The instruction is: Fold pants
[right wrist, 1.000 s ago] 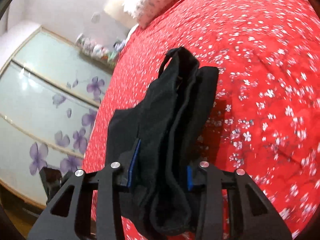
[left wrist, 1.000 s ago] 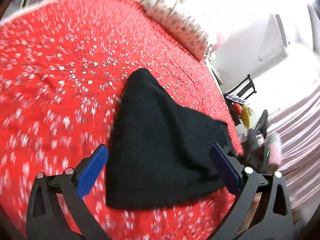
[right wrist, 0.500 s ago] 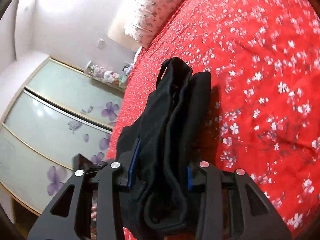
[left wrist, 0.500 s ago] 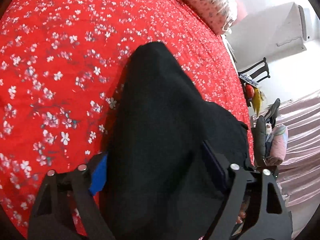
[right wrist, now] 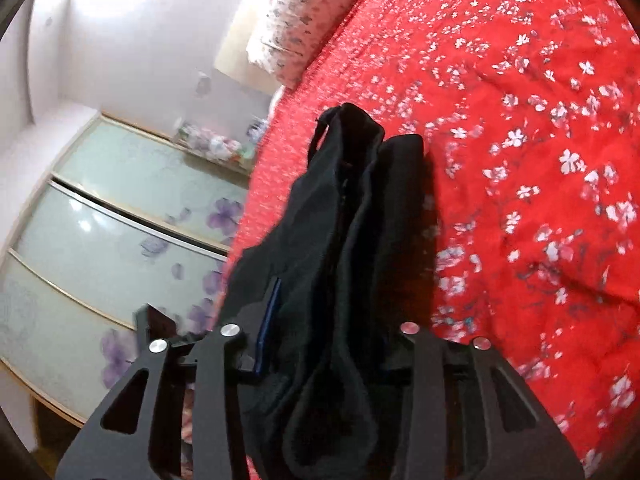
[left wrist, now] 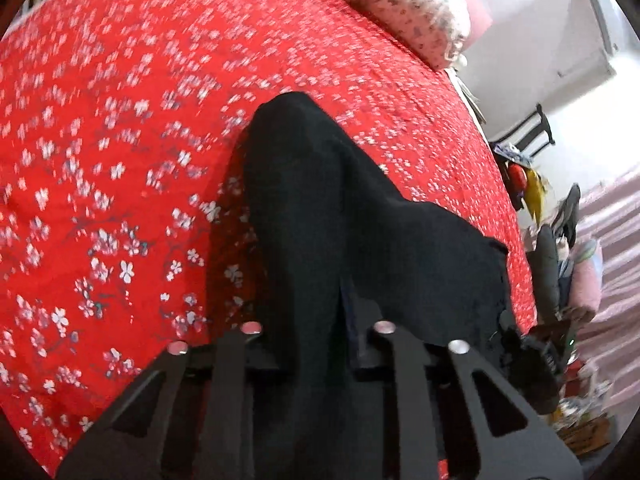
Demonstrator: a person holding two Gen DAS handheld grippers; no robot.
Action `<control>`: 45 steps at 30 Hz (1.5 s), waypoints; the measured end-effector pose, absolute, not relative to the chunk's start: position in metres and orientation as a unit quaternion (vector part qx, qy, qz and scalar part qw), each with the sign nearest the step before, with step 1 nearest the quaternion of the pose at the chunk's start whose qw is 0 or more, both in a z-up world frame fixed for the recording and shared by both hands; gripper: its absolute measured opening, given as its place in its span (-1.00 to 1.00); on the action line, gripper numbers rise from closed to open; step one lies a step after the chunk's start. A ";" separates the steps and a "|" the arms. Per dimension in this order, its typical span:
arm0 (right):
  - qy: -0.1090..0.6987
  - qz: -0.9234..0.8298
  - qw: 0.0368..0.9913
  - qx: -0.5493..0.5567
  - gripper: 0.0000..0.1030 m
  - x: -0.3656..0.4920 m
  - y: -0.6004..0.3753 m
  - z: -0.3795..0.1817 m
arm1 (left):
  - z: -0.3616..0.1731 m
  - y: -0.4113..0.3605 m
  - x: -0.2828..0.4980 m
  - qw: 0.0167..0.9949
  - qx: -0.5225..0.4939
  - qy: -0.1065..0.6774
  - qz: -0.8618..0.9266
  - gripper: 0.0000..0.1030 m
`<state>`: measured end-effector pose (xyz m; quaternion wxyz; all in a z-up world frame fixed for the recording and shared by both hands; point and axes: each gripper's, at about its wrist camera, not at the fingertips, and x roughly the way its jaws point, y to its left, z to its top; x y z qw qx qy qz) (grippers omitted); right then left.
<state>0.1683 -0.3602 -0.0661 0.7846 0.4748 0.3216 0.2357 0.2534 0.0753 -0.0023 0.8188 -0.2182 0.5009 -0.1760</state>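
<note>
The black, soft cotton-like pants look well into the fold, by my reading: they lie bunched into a narrow stacked bundle on the red bedspread printed with small white blossoms, and both near ends are gripped, so what seems left is carrying those ends over the far end, laying them down, letting go and smoothing. The left black two-finger gripper has its fingers drawn narrow and clamped on a thick pleat of the pants, a sliver of blue pad showing beside the fabric. The right black two-finger gripper is likewise pinched on the pants, with several rolled layers squeezed between its fingers and a blue pad edge visible on one side. The cloth is matte, limp and heavy-looking, falling in rounded ridges that taper away from the grippers to a blunt end with a small loop or strap at its tip. Beyond the pants, near the bedspread's far edge, sits a pale floral-print pillow; off the bedspread's side stands a frosted-glass wardrobe with purple flowers
</note>
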 end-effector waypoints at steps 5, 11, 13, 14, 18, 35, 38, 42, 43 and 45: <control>0.289 0.269 0.769 0.503 -0.30 0.166 -0.364 -0.050 | 0.017 0.071 0.247 0.828 -0.215 0.481 -0.192 -0.76; 0.275 0.270 0.755 0.531 -0.30 0.185 -0.390 -0.039 | 0.047 0.047 0.256 0.836 -0.222 0.447 -0.228 -0.76; 0.262 0.267 0.757 0.535 -0.30 0.193 -0.406 -0.034 | 0.055 0.033 0.264 0.840 -0.224 0.434 -0.236 -0.76; 0.258 0.262 0.764 0.530 -0.30 0.199 -0.414 -0.030 | 0.056 0.027 0.267 0.841 -0.227 0.429 -0.239 -0.76; 0.255 0.233 0.791 0.504 -0.31 0.216 -0.436 -0.026 | 0.044 0.004 0.289 0.841 -0.237 0.424 -0.238 -0.76; 0.232 0.083 0.892 0.380 0.75 0.191 -0.455 0.018 | 0.038 0.041 0.282 0.880 -0.260 0.376 -0.128 0.39; 0.266 0.190 0.853 0.408 0.84 0.216 -0.431 0.032 | 0.051 0.012 0.283 0.859 -0.268 0.383 -0.207 0.57; 0.340 0.205 0.829 0.395 0.84 0.238 -0.404 0.018 | 0.035 -0.031 0.289 0.833 -0.242 0.432 -0.247 0.63; 0.368 0.172 0.829 0.386 0.84 0.243 -0.402 0.009 | 0.027 -0.035 0.291 0.831 -0.234 0.447 -0.235 0.63; 0.389 0.142 0.826 0.382 0.83 0.251 -0.399 -0.009 | 0.008 -0.037 0.297 0.822 -0.231 0.473 -0.217 0.58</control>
